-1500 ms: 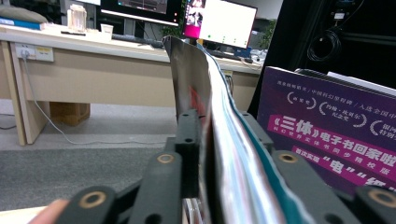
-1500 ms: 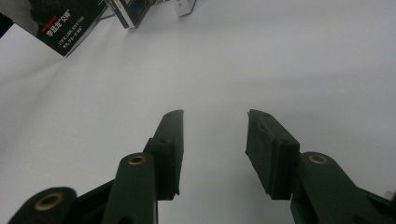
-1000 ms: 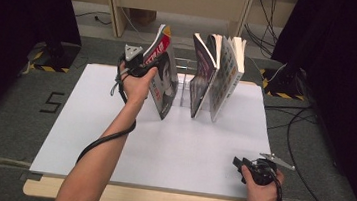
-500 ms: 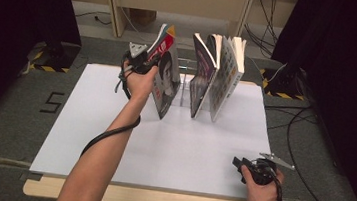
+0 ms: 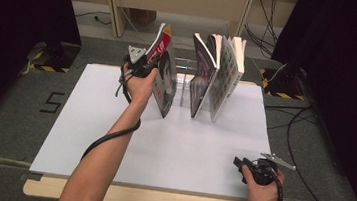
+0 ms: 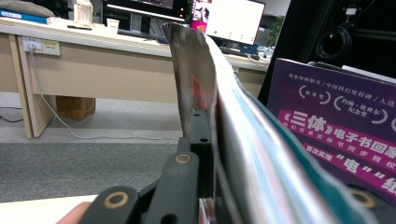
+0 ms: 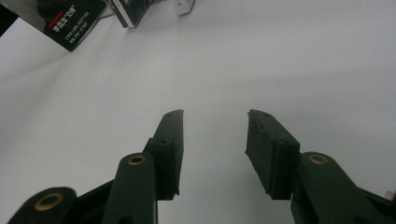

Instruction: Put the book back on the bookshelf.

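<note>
The left claw [image 5: 151, 61] had just closed on the magazine's [image 5: 164, 81] top edge. Thin and floppy, it probably needed a spine-side grip. The right claw [image 7: 214, 151] stood wide, empty

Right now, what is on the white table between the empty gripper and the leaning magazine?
Nothing: in the high view, bare white table top stretches from the right gripper to the glossy red-and-black magazine.
</note>
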### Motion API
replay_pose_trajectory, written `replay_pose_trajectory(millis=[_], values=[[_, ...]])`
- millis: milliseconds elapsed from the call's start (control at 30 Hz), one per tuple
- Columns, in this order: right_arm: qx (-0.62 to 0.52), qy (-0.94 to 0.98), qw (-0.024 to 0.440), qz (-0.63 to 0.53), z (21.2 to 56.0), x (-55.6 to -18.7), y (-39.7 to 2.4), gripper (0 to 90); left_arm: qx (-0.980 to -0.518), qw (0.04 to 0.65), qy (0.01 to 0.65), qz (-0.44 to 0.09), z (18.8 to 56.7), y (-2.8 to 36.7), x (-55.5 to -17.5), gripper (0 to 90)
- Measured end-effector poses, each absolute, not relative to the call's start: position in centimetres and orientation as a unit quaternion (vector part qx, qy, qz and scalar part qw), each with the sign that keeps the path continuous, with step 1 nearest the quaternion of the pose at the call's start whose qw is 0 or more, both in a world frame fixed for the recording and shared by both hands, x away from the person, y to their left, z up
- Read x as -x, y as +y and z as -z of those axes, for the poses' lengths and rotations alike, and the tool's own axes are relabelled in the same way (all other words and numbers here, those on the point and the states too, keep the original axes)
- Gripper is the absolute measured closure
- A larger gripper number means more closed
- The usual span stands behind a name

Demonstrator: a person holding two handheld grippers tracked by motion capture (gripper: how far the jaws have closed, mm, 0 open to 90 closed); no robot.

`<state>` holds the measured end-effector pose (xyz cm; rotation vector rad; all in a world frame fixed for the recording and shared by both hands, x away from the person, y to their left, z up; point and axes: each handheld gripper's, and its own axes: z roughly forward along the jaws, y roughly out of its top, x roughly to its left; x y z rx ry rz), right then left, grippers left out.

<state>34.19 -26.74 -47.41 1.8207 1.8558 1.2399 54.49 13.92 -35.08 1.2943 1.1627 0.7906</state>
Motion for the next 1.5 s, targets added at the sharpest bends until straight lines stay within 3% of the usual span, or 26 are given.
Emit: replay_pose_trajectory(millis=[267,667,1100,1500], values=[[-0.625,0.642,0.132,-0.424,47.5,-34.2,-26.6,57.4,-0.560,0.576,0.503,-0.319,35.1,14.4,-54.7,72.3],[-0.626,0.641,0.135,-0.423,47.5,-34.2,-26.5,57.4,-0.567,0.573,0.513,-0.296,35.2,14.7,-54.6,50.1],[-0.624,0.642,0.136,-0.423,47.6,-34.4,-26.5,57.3,-0.566,0.575,0.514,-0.292,34.8,14.7,-54.0,39.5],[-0.627,0.641,0.135,-0.422,47.8,-34.8,-26.6,57.3,-0.573,0.572,0.512,-0.286,34.8,15.3,-53.3,35.1]])
